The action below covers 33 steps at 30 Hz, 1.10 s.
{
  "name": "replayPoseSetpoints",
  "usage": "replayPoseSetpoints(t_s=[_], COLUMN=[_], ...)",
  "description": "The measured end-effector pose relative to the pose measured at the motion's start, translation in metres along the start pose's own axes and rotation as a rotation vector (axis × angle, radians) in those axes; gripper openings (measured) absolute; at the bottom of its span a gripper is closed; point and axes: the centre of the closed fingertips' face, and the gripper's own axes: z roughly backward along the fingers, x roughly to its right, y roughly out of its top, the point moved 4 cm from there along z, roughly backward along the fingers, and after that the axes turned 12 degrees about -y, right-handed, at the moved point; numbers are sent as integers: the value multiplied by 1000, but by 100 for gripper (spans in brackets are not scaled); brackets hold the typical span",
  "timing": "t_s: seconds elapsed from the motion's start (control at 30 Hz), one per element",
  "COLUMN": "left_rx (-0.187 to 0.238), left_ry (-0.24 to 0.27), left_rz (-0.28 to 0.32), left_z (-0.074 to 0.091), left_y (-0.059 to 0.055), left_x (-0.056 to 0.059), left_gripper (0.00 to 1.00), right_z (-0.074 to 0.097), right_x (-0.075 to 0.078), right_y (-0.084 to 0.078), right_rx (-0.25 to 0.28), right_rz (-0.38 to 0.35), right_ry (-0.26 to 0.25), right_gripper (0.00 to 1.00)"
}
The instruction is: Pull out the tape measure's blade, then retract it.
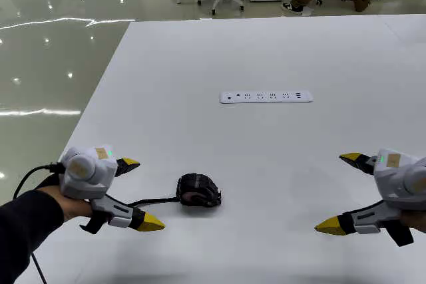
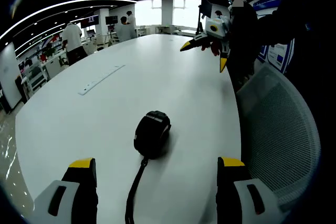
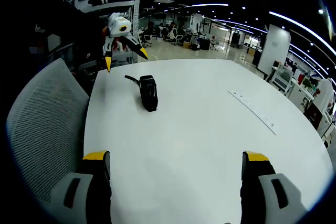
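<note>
While left gripper and right gripper hover spread, the tape measure lies on the table near its front edge.

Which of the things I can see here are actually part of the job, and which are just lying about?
Part of the job:
tape measure, black, lying on the table
left gripper, open
right gripper, open

Just lying about:
power strip, white
mesh chair

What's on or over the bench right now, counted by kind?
Tape measure: 1
Power strip: 1
Grippers: 2, left gripper and right gripper, both open
Total: 4
</note>
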Motion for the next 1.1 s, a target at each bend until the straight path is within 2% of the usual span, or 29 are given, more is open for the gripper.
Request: replayPoseSetpoints(t_s=[0.03,0.07,0.13,0.17,0.2,0.23,0.3,0.4,0.47,0.5,0.57,0.6,0.67,0.73,0.77,0.8,0.83,0.9,0.97,1.1], left_rx=[-57,-91,-132,-147,-167,-182,-206,-246,-256,-270,-327,-343,-329,-351,-421,-386,-386,-374,-352,-349], left_ry=[-20,-28,-59,-77,-89,-98,-122,-147,-158,-158,-109,-95,-110,-139,-169,-133,-140,-138,-124,-130], left_rz=[-54,-90,-121,-134,-148,-159,-183,-203,-217,-224,-267,-277,-269,-252,-256,-297,-264,-275,-244,-244], left_z=[-8,-14,-27,-32,-40,-45,-56,-69,-78,-81,-86,-89,-96,-102,-99,-101,-100,-98,-98,-98], left_y=[3,3,12,14,15,16,21,22,25,25,22,21,22,17,7,19,22,21,20,18], left_x=[-5,-10,-12,-13,-20,-22,-24,-26,-26,-28,-37,-39,-36,-32,-27,-35,-38,-37,-37,-36], left_gripper=[91,91,87,85,85,84,82,75,70,67,63,58,51,44,33,33,33,32,32,32], right_z=[-9,-15,-29,-36,-44,-49,-62,-79,-92,-97,-108,-113,-122,-131,-134,-138,-140,-147,-153,-165], right_x=[0,-2,-7,-2,-5,-10,-17,-23,-26,-28,-32,-34,-37,-43,-47,-50,-53,-58,-63,-72], right_y=[4,7,17,17,20,24,26,33,36,37,42,44,46,47,46,46,46,45,42,39], right_rx=[1,0,30,24,27,36,18,21,9,1,-2,-2,-14,-19,-31,-31,-37,-45,-56,-71], right_rz=[11,19,50,52,65,63,90,116,156,164,183,190,192,194,184,192,201,202,202,196], right_ry=[10,23,61,58,77,107,148,172,198,202,223,227,239,257,273,282,290,300,320,331], right_gripper=[100,100,100,100,99,97,91,91,90,88,84,79,67,64,63,58,55,53,49,44])
